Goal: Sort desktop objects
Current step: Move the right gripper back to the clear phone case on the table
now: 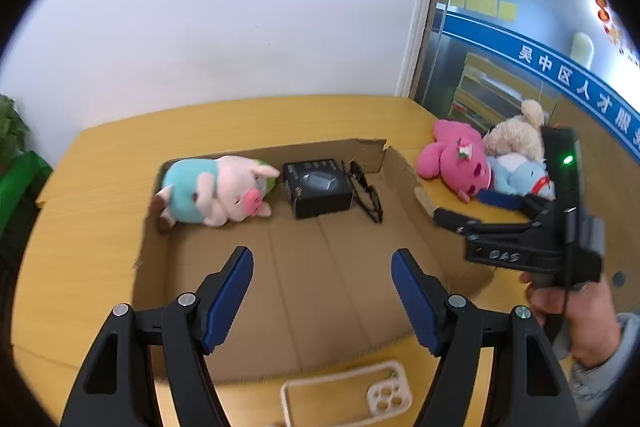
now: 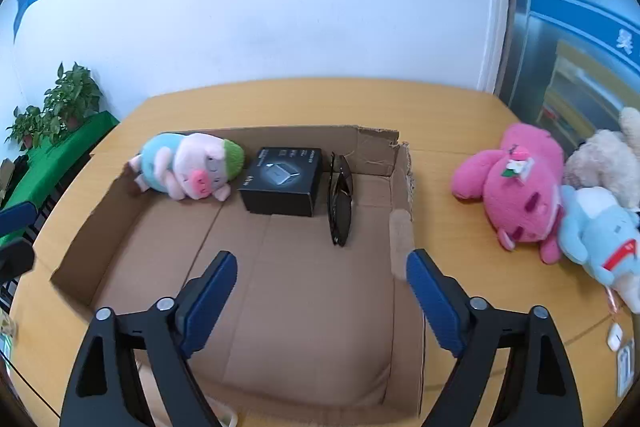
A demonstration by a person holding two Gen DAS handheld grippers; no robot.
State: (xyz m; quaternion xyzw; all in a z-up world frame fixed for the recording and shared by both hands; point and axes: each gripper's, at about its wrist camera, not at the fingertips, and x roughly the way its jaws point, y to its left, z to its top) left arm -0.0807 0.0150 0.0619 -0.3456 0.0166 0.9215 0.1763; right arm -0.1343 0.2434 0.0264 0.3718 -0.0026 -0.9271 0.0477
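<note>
Cardboard box (image 2: pixel 120 211) already held a pig (image 2: pixel 188 173), black box (image 2: pixel 280 187) and glasses (image 2: pixel 340 203); three soft toys (image 2: pixel 516 187) waited at right. Both jaws stood apart, empty.

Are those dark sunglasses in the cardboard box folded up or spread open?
Folded. The sunglasses lie flat on the box floor beside the black carton, with their arms tucked against the lenses rather than sticking out.

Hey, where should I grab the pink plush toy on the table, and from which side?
Probably its round body, from above. The pink plush toy lies flat on the table, outside the cardboard box, with the beige plush and blue plush against its right side. Its left side is free, so one of the jaws fits there.
</note>
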